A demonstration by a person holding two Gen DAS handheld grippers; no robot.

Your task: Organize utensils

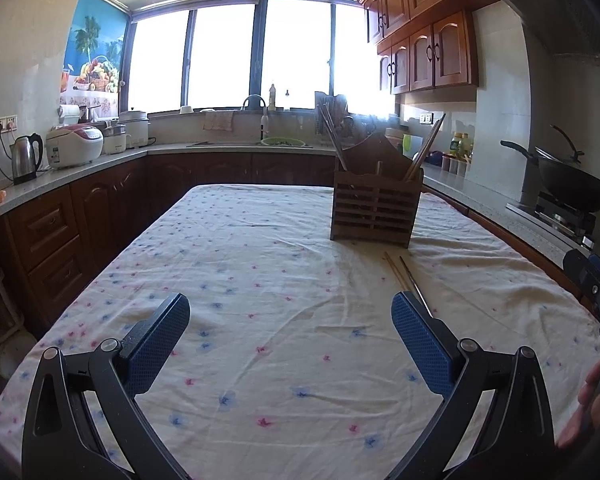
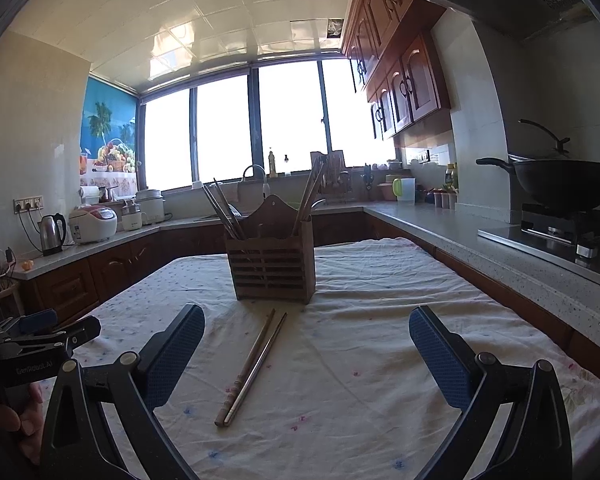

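A slatted wooden utensil holder point(image 2: 272, 258) stands upright on the cloth-covered table point(image 2: 380, 300), with chopsticks sticking out of both its left and right compartments. Two loose chopsticks point(image 2: 254, 364), one wooden and one metal, lie side by side on the cloth in front of it. My right gripper point(image 2: 306, 330) hovers open just short of them, nothing between its blue pads. My left gripper point(image 1: 290, 316) is open and empty too; the holder point(image 1: 376, 206) is ahead to its right and the loose chopsticks point(image 1: 406, 276) run behind its right finger.
Counters wrap around the table: a kettle point(image 1: 26, 156) and rice cooker point(image 1: 74, 146) on the left, a sink point(image 1: 256, 142) under the window, a wok point(image 2: 564, 182) on the stove at right. A hand point(image 2: 12, 420) holds the other gripper at the left edge.
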